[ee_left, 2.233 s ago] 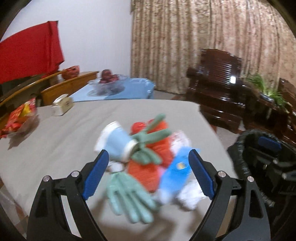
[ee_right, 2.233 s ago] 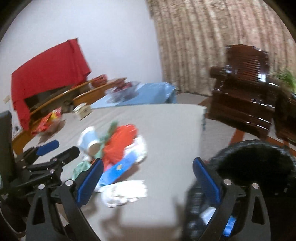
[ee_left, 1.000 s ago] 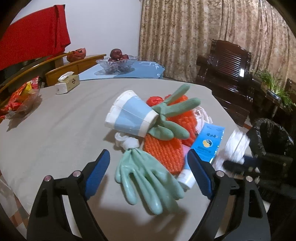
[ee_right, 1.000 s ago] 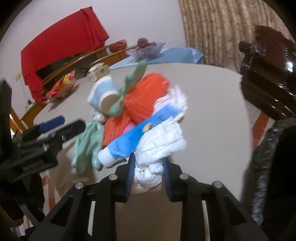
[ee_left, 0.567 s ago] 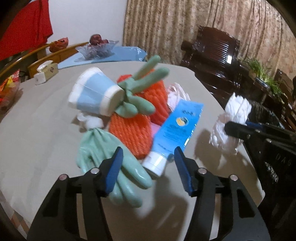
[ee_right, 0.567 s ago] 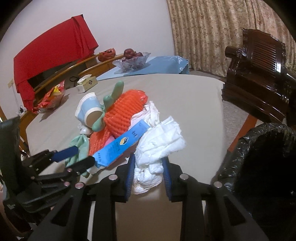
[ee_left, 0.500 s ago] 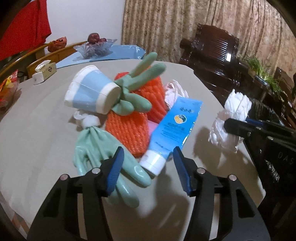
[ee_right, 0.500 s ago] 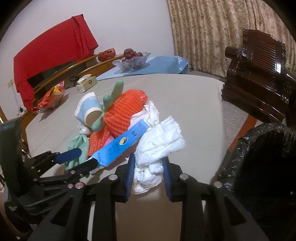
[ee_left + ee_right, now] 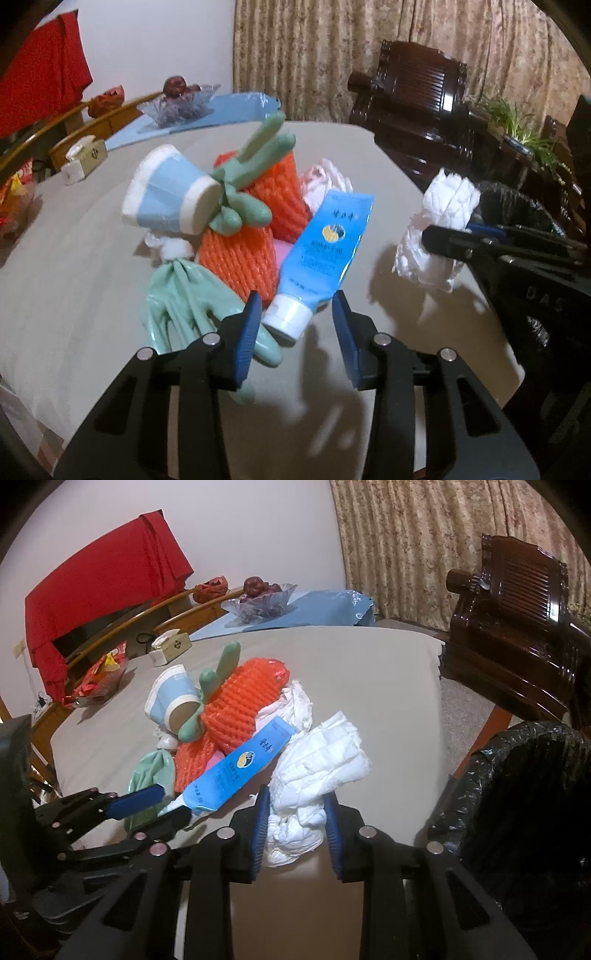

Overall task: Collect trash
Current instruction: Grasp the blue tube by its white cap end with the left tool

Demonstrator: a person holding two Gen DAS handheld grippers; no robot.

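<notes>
A trash pile lies on the grey table (image 9: 74, 280): a blue tube (image 9: 320, 254), orange foam nets (image 9: 243, 254), green rubber gloves (image 9: 184, 302), a blue paper cup (image 9: 170, 192) and a pink-white bag (image 9: 325, 181). My left gripper (image 9: 293, 326) is partly closed, its pads either side of the tube's white cap (image 9: 288, 317), not gripping it. My right gripper (image 9: 295, 816) is shut on a crumpled white tissue (image 9: 317, 768), held above the table near the black trash bin (image 9: 524, 812). The tissue (image 9: 439, 225) also shows in the left wrist view.
The bin's black liner (image 9: 517, 210) stands off the table's right edge. A tissue box (image 9: 83, 158), a snack bag (image 9: 99, 679) and a glass fruit bowl (image 9: 262, 594) sit at the far side. Dark wooden chairs (image 9: 517, 602) stand to the right.
My left gripper has moved in on the blue tube and narrowed around its cap. My right gripper took hold of the white tissue and lifted it toward the bin side.
</notes>
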